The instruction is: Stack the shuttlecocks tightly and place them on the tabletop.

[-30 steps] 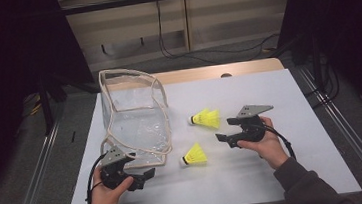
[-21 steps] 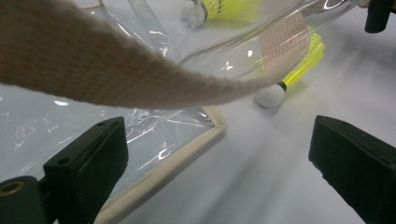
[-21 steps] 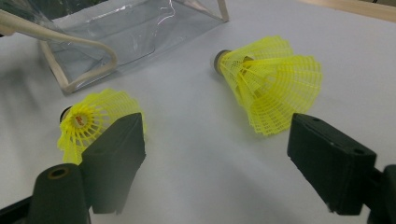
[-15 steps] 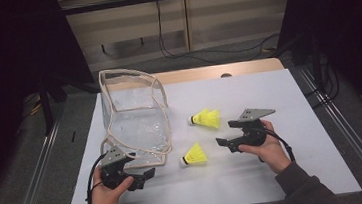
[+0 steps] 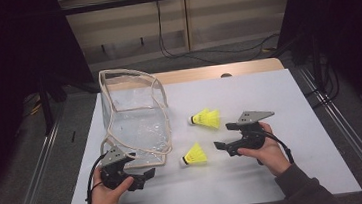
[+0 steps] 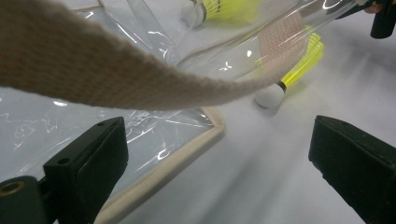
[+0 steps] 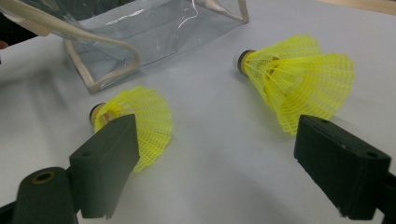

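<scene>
- left hand [image 5: 108, 192] enters from bottom edge, wrapped around left gripper [image 5: 146, 175]; jaws point right, spread wide, nothing between them.
- right hand [image 5: 264, 149] comes in from lower right, sleeve visible on forearm, gripping right gripper [image 5: 221, 137]; jaws point left.
- right gripper jaws have just been opening, now wide apart, nothing between the pads.
- both grippers held low over the table, well apart.
</scene>
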Tool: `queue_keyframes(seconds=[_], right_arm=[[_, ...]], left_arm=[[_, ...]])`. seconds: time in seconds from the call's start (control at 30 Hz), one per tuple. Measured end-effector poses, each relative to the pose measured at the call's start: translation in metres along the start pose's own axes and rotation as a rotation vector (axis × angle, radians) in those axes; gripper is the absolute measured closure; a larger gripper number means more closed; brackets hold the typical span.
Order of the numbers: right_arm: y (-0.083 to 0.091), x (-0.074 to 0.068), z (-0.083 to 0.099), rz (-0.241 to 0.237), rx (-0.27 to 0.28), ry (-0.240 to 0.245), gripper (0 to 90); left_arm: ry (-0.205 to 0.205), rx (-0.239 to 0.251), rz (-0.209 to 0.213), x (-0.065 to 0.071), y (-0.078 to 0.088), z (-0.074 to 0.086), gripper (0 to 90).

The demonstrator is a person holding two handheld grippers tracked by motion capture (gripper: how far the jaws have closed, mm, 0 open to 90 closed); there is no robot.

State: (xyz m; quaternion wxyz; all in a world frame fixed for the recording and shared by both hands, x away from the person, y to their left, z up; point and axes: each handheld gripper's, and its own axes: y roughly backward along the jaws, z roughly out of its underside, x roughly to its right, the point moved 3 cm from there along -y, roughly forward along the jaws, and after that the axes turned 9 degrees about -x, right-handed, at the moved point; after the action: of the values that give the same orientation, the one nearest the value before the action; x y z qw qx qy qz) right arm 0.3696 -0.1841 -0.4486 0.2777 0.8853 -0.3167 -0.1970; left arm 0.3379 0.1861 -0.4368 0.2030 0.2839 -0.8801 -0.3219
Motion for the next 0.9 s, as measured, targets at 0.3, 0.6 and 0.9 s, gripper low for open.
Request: queue_keyframes(seconds=[0.3,0.6,0.9], right_arm=[[-0.001,-0.007,-0.001,-0.017,0.004,0.008,12.0],[-0.003,-0.013,-0.001,-0.032,0.000,0.021,11.3],[-0.006,-0.019,-0.001,-0.045,-0.005,0.032,10.8]], left_arm=[[0.000,0.001,-0.001,0.000,0.000,0.000,4.8],[0.001,0.003,-0.002,0.000,0.000,0.000,4.8],[-0.001,0.001,-0.001,0.000,0.000,0.000,4.8]])
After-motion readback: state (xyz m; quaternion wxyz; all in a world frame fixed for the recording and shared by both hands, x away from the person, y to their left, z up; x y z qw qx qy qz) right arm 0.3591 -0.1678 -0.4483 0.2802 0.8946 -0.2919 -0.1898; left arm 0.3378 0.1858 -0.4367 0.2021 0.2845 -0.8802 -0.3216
